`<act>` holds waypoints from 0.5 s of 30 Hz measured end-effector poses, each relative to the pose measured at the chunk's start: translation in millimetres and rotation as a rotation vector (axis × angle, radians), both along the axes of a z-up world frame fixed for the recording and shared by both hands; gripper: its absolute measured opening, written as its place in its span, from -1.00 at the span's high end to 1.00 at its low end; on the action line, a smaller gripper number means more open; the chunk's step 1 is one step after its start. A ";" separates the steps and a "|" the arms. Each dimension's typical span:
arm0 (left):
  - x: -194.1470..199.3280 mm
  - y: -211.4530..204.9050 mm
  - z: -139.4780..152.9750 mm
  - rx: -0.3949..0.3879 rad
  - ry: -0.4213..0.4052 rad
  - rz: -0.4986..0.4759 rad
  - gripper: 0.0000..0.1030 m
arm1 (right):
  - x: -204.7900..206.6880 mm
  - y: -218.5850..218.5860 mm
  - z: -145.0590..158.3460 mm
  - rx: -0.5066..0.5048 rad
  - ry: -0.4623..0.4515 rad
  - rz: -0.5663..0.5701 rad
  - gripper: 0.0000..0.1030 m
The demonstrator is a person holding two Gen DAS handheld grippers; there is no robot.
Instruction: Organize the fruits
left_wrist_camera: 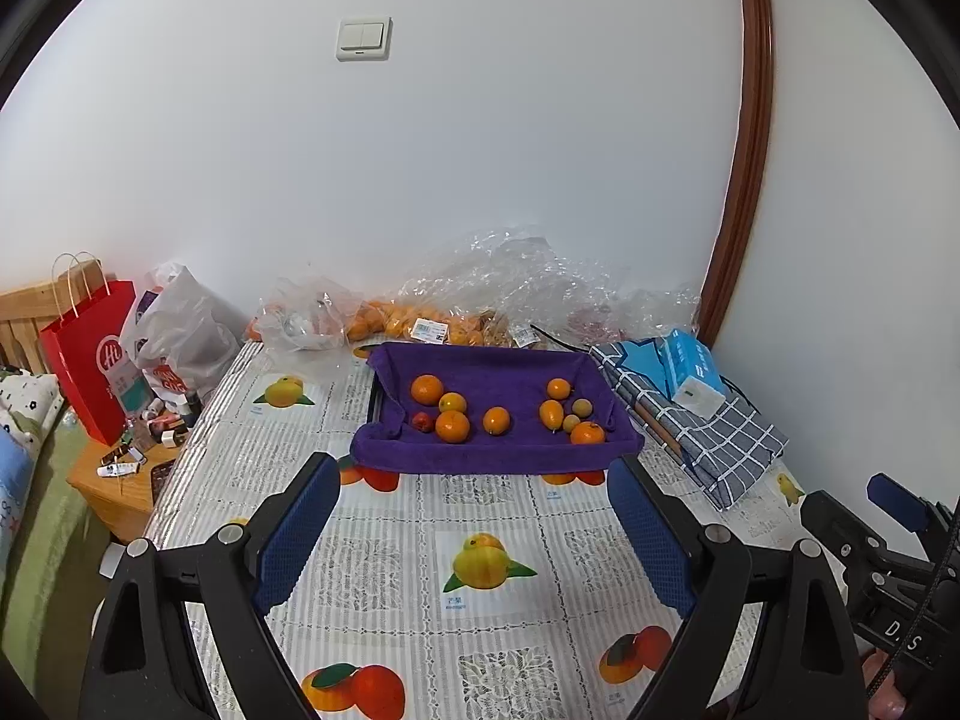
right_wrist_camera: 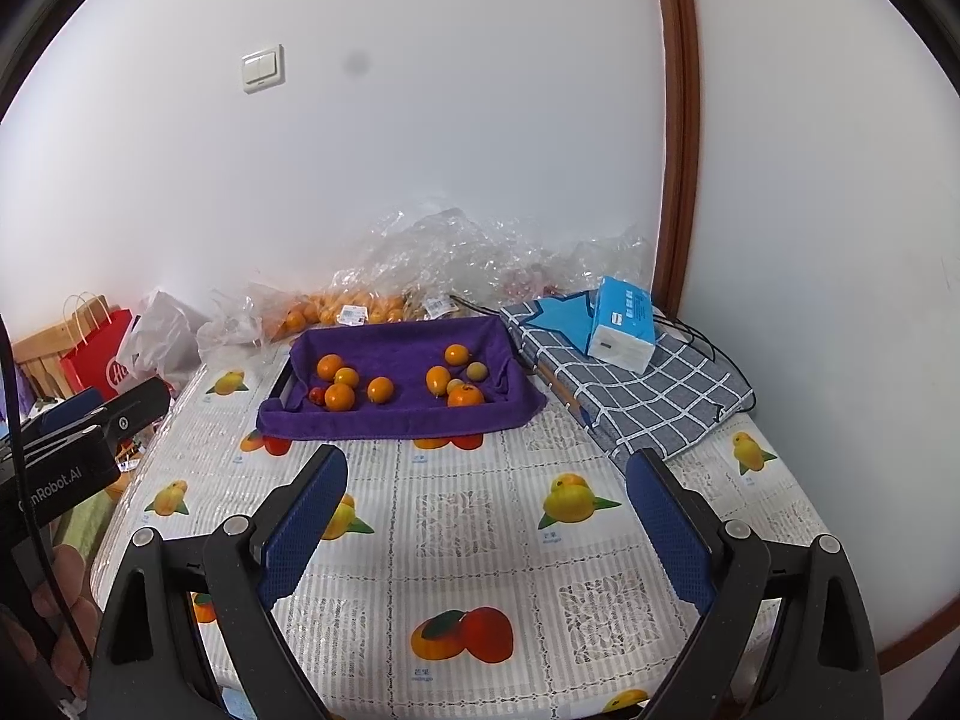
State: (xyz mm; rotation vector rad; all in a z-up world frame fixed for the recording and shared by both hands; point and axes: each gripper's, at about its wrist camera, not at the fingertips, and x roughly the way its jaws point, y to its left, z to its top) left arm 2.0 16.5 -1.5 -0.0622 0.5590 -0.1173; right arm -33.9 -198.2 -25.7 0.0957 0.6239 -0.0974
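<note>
- Both of our grippers hang over the patterned surface (left_wrist_camera: 480,510), short of the purple-towel tray (left_wrist_camera: 498,462) at the far side. The left gripper (left_wrist_camera: 474,522) has its jaws wide apart with nothing between them, and the right gripper (right_wrist_camera: 486,510) likewise.
- The fruits (left_wrist_camera: 453,426) lie inside the tray in two loose clusters, one left and one right, with a lone orange one (left_wrist_camera: 496,420) between them.
- We judge the round fruit likely to roll on the soft towel if a pad nudges it before closing. The left cluster is tight, so reaching for one piece may knock its neighbours.
- The small red fruit (left_wrist_camera: 423,421) and the pale ones (left_wrist_camera: 581,407) may slip from wide jaws or bruise if we squeeze hard.
- The towel's draped front edge could snag a low approach.
- The left view alone shows the cluttered bedside table (left_wrist_camera: 129,474). The right view shows more of the checked cloth (right_wrist_camera: 636,402) and the tissue pack (right_wrist_camera: 621,330).
</note>
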 end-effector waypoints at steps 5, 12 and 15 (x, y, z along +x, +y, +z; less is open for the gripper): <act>0.6 0.0 0.7 0.001 -0.002 0.000 -0.76 | -0.4 -0.6 0.2 0.001 -0.003 -0.002 -0.81; 0.9 -0.3 1.0 0.006 0.001 0.000 -0.76 | 0.1 0.8 0.8 0.001 -0.001 0.004 -0.81; 0.9 0.5 1.3 -0.006 -0.005 -0.004 -0.76 | 0.5 1.3 1.5 -0.003 -0.002 0.004 -0.81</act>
